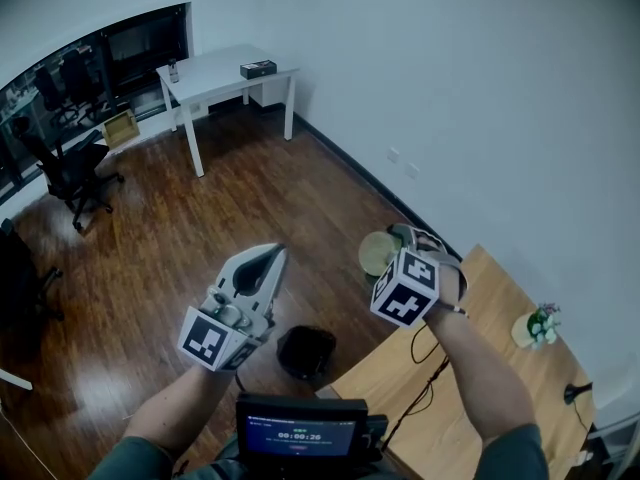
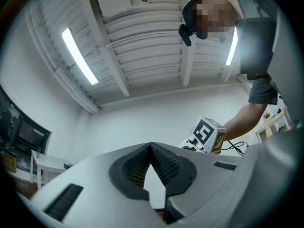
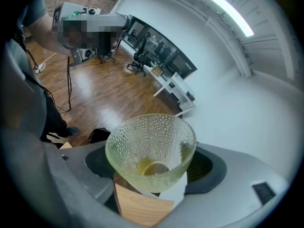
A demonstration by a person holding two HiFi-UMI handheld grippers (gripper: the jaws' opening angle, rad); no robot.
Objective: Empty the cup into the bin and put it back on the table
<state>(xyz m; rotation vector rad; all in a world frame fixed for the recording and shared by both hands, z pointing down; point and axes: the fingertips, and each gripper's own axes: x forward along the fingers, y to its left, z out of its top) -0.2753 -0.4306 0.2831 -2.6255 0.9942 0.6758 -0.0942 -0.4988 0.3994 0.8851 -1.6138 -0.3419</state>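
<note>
A dimpled, yellow-green glass cup (image 1: 378,253) is held over the wooden floor beyond the table's end, tilted, its mouth toward the right gripper view's camera. My right gripper (image 1: 396,246) is shut on the cup (image 3: 151,148), one pad on each side of its lower wall; the bottom shows a yellowish tint. The black bin (image 1: 306,353) stands on the floor below, between my two grippers. My left gripper (image 1: 268,260) is to the cup's left, angled upward, its jaws (image 2: 151,148) shut with nothing between them. The wooden table (image 1: 480,368) lies under my right forearm.
A small potted plant (image 1: 536,326) and a black cable (image 1: 428,366) are on the wooden table. A white desk (image 1: 225,73) and a black office chair (image 1: 72,173) stand far across the floor. A white wall runs along the right. A screen (image 1: 300,433) sits at my chest.
</note>
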